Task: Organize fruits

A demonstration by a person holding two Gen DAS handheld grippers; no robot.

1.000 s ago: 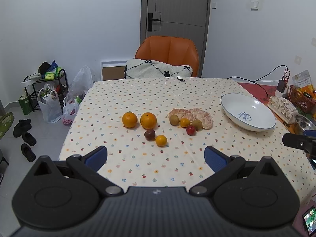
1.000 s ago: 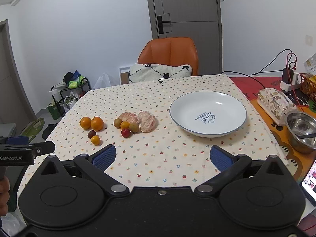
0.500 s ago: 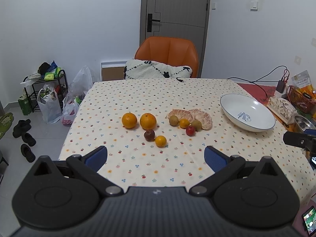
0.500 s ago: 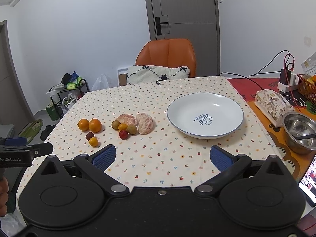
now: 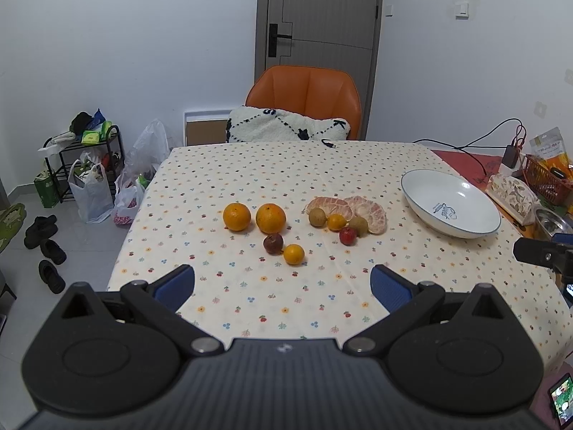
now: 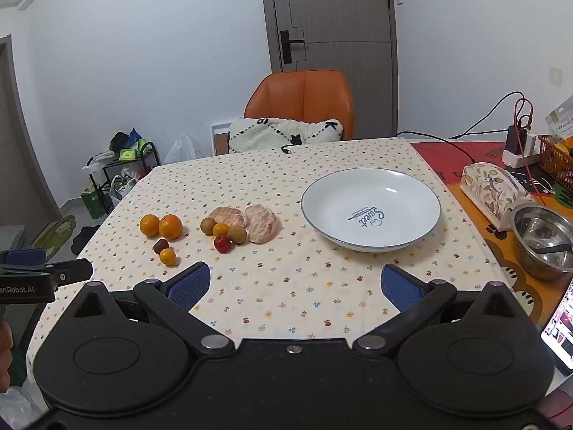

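Observation:
Fruit lies mid-table on a flowered cloth: two oranges (image 5: pixel 236 217) (image 5: pixel 271 218), a dark plum (image 5: pixel 273 243), a small yellow citrus (image 5: pixel 294 254), two kiwis (image 5: pixel 317 216), a red fruit (image 5: pixel 347 235) and two peeled pomelo pieces (image 5: pixel 367 208). To their right sits a white plate (image 6: pixel 370 209), with nothing on it. My left gripper (image 5: pixel 282 288) hovers open near the front edge, short of the fruit. Likewise open and holding nothing, my right gripper (image 6: pixel 293 286) faces the cloth between the fruit and the plate.
An orange chair (image 5: pixel 304 96) with a cushion stands behind the table. At the right are a tissue box (image 6: pixel 490 188), a steel bowl (image 6: pixel 542 236), a basket (image 6: pixel 555 159) and cables. Bags, a rack (image 5: pixel 84 165) and shoes sit on the floor to the left.
Both grippers have drifted slightly; the right view shifted so the plate and fruit sit a little lower and left. Nothing was grasped and the fruit has not moved.

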